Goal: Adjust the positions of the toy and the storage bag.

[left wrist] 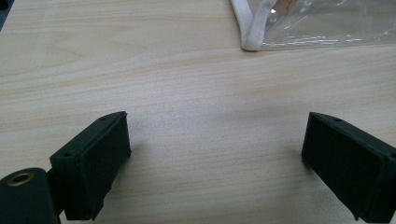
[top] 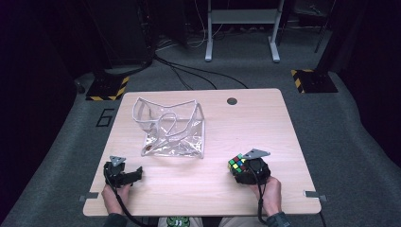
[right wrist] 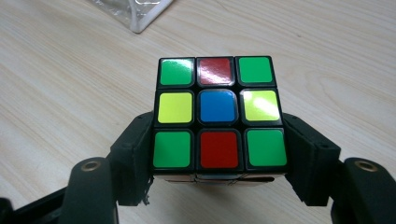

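Dark room w/ grey carpet, and nearest me a pale wooden table. Right tongs sit at the near right of it, pinching a scrambled puzzle cube by two opposite sides; cube looks just above or on the wood, can't tell which. That puts the cube well right of the clear bag and nearer the front edge. Left tongs rest at the near left, just in front of the bag's near-left corner, spread wide w/ nothing between them, only bare wood.

Mid-table: the bag, see-through plastic w/ white trim, mouth open upward, walls slumped. Inside I make out a looped white strap and a small brownish tag, nothing else that I can tell.

My read: grasp is done, transport step in hand. Next move prob. calls for carrying the cube over to the bag's mouth and lowering it in; left tongs may need to steady the floppy rim.

Beyond: floor cables, white desk frame.
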Available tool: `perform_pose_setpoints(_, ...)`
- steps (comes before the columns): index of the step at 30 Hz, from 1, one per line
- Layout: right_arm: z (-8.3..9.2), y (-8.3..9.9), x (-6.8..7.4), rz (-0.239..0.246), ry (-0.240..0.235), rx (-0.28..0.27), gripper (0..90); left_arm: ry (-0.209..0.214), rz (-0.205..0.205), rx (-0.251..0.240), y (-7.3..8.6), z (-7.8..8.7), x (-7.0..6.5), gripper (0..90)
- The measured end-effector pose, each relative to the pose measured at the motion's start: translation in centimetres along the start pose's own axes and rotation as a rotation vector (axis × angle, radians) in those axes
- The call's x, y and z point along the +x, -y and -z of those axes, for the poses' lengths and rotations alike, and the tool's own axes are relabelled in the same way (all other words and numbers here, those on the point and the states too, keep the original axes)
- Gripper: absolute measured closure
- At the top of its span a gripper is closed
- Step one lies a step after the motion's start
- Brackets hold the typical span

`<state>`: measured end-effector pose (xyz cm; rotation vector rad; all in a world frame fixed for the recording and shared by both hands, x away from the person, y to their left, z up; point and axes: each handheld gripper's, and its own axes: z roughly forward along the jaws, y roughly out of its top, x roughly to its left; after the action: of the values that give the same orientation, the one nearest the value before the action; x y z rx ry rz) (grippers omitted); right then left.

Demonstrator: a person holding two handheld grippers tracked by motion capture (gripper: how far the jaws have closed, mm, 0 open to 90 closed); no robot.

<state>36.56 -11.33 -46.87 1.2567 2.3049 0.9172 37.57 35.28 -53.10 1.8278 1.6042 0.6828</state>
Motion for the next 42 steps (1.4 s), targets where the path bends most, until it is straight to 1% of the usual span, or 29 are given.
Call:
perform_pose_setpoints(2,-0.1,-0.1,0.2,-0.003,-0.004,0.004,33.2,0.000,0.000,0.000,0.0,0.0,0.0,7.7)
perform_pose_setpoints(9,-0.6,-0.6,1.3,0.028,-0.028,0.000,33.2,0.000,0.000,0.000,0.0,0.0,0.0,7.8)
perform_pose_setpoints(21,-1.6,-1.4,3.0,0.071,-0.061,0.018,33.1,0.001,0.000,0.000,0.0,0.0,0.0,7.9)
perform_pose_setpoints(24,-1.7,-1.6,3.3,0.069,-0.070,0.024,33.1,0.001,0.000,0.000,0.0,0.0,0.0,7.9)
perform_pose_setpoints(26,-1.7,-1.6,3.3,0.051,-0.091,0.010,31.5,0.001,0.000,0.000,0.0,0.0,0.0,7.9)
perform_pose_setpoints(27,-1.7,-1.6,3.3,0.051,-0.091,0.010,31.5,0.001,0.000,0.000,0.0,0.0,0.0,8.0)
perform_pose_setpoints(28,-1.3,-1.5,3.4,0.031,-0.090,-0.037,18.4,0.001,0.000,0.000,0.0,0.0,0.0,8.2)
perform_pose_setpoints(29,-1.2,-1.5,3.3,0.036,-0.089,-0.043,14.1,0.001,-0.001,-0.001,0.0,0.0,0.0,8.3)
perform_pose_setpoints(31,-0.8,-1.7,3.2,0.034,-0.101,-0.048,12.6,0.001,-0.001,-0.001,0.0,0.0,0.0,8.3)
perform_pose_setpoints(33,-0.6,-1.7,3.2,0.034,-0.100,-0.045,9.5,0.001,-0.001,-0.001,0.0,0.0,0.0,8.3)
perform_pose_setpoints(36,-0.6,-1.8,3.0,0.037,-0.108,-0.036,8.6,0.001,-0.001,-0.001,0.0,0.0,0.0,8.3)
perform_pose_setpoints(37,-0.6,-1.7,2.9,0.029,-0.110,-0.043,7.1,0.001,-0.001,-0.001,0.0,0.0,0.0,8.3)
perform_pose_setpoints(40,-0.5,-1.7,2.9,0.018,-0.113,-0.037,4.7,0.006,-0.008,-0.002,0.0,0.0,0.0,8.6)
perform_pose_setpoints(42,-0.5,-1.7,2.7,0.025,-0.115,-0.035,3.9,0.009,-0.011,-0.001,0.0,0.0,0.0,8.7)
